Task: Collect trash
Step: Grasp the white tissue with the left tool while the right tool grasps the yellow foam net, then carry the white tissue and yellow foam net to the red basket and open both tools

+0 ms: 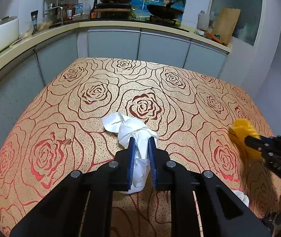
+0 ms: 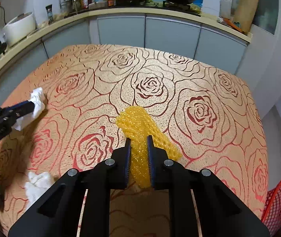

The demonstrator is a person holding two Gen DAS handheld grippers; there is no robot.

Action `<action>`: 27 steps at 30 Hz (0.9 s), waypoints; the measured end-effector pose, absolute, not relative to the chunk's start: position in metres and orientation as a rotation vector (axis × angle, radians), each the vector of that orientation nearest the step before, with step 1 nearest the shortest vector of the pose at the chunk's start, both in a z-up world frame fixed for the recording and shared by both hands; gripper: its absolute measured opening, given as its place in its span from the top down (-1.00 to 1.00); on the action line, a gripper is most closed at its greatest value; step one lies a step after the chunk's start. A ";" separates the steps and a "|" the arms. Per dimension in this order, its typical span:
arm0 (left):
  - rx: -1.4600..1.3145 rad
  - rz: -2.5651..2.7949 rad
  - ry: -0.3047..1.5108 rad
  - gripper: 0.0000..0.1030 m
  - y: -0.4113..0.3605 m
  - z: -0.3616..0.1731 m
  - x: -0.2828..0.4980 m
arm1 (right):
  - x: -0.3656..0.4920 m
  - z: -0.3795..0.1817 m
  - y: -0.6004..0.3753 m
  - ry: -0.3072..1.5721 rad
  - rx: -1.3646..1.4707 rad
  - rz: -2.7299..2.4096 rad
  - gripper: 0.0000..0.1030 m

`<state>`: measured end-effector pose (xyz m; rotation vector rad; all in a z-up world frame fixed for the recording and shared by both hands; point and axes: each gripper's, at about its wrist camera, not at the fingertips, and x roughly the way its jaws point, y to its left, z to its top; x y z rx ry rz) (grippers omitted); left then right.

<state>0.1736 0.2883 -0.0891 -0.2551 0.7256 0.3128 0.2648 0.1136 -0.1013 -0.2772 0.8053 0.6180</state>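
My left gripper (image 1: 141,139) is shut on a crumpled white tissue (image 1: 129,127) and holds it over the rose-patterned tablecloth (image 1: 100,90); the tissue also shows at the left of the right wrist view (image 2: 37,100). My right gripper (image 2: 138,138) is shut on a yellow mesh wrapper (image 2: 138,122), which also shows at the right of the left wrist view (image 1: 243,132). Another crumpled white tissue (image 2: 37,185) lies on the cloth near the front edge, between the two grippers; it peeks out in the left wrist view (image 1: 241,196). A small brownish scrap (image 1: 67,141) lies on the cloth to the left.
A red mesh basket (image 2: 278,203) stands off the table's right edge, low down. A kitchen counter (image 1: 120,24) runs behind the table with a white rice cooker (image 1: 0,34), bottles, a rack, pans and a brown paper bag (image 1: 226,24). Grey cabinets stand below it.
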 end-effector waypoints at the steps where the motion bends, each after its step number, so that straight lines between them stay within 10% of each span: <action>1: -0.245 0.319 0.719 0.75 0.287 -0.087 0.173 | 0.261 -0.098 0.112 0.797 -0.270 0.619 0.71; 27: -0.101 0.363 0.439 0.75 0.235 0.054 0.090 | 0.171 0.032 0.032 0.506 -0.028 0.665 0.71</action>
